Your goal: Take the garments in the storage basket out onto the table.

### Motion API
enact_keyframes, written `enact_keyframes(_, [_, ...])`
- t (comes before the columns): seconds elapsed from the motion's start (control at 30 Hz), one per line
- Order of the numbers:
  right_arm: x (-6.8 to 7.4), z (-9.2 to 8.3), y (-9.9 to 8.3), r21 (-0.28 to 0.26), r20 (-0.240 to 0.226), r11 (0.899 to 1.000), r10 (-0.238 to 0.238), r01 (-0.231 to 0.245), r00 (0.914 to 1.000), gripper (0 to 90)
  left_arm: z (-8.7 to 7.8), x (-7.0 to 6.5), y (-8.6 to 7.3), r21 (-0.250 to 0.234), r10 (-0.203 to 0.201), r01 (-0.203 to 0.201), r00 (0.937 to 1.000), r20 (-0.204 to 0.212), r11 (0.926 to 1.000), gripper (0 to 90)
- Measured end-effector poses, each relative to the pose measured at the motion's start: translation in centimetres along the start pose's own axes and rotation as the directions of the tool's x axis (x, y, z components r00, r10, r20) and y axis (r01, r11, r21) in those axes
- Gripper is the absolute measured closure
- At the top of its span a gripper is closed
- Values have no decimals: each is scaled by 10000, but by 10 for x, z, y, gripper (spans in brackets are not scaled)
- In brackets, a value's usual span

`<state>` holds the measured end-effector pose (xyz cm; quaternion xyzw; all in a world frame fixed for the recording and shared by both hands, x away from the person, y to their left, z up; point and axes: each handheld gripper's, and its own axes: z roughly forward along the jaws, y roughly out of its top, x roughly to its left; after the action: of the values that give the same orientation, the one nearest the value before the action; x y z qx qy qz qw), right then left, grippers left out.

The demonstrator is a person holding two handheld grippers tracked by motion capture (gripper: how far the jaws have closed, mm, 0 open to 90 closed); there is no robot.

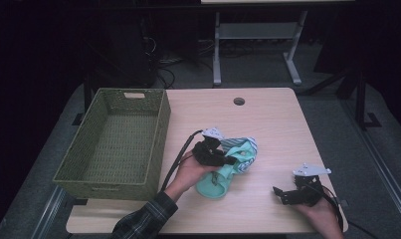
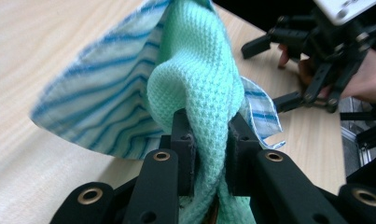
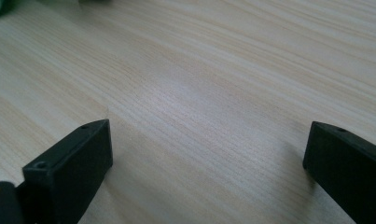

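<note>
Woven green rectangular basket [image 1: 113, 142] at the left of the high view, open-topped, with nothing visible inside, resting on the pale wooden table [image 1: 267, 124]. Just right of it, near frame centre, the left gripper [image 1: 214, 153], jaws pinched tight on the mint-green waffle-knit cloth [image 1: 223, 177]; in the left gripper view that cloth [image 2: 199, 93] bunched into a thick fold between the two black jaws, with the blue-and-white striped cloth [image 2: 97, 102] draped behind and around it, seemingly carried along. In the high view the bundle in mid-frame, its lower end touching or nearly touching the tabletop, the striped cloth [image 1: 243, 147] peeking out at the upper right of the mint one. Far right, at the lower edge, the right gripper [image 1: 287, 194], jaws spread wide over bare wood, holding nothing, well apart from the cloths.

Likely step: carrying the cloth bundle over to the basket. To do it well: keep the pinch firm, since a knit fold can slip; lift high enough for the hanging tail to pass the basket's near wall; watch whether the striped cloth is truly caught or merely resting, as it may drop off on the way; release only once over the basket's middle. Right gripper best kept clear, ready to gather anything dropped.
</note>
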<state>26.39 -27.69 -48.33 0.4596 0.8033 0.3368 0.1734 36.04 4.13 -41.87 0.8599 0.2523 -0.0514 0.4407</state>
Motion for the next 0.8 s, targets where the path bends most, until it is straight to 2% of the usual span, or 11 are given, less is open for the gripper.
enact_keyframes(0.17, [0,0,0,0,-1,10000,4,-4,10000,8,13,10,-9,524,-124,128,9999,-79,9985,759])
enact_keyframes(0.3, [0,0,0,0,0,10000,2,-2,10000,9,21,16,-17,682,-431,441,9989,-156,9967,758])
enact_keyframes(0.47, [0,0,0,-1,0,10000,-7,7,10000,8,33,22,-25,1225,-493,526,9984,-293,9911,756])
enact_keyframes(0.67, [0,0,0,-6,-1,10000,-3,3,10000,9,36,24,-27,1267,-552,574,9983,-206,9903,754])
enact_keyframes(0.73, [0,0,0,-6,1,10000,1,-1,10000,8,36,23,-27,1239,-529,554,9983,-230,9907,729])
enact_keyframes(0.8, [0,0,0,-2,-2,10000,-2,2,10000,8,34,22,-26,1248,-371,417,9985,-395,9913,636])
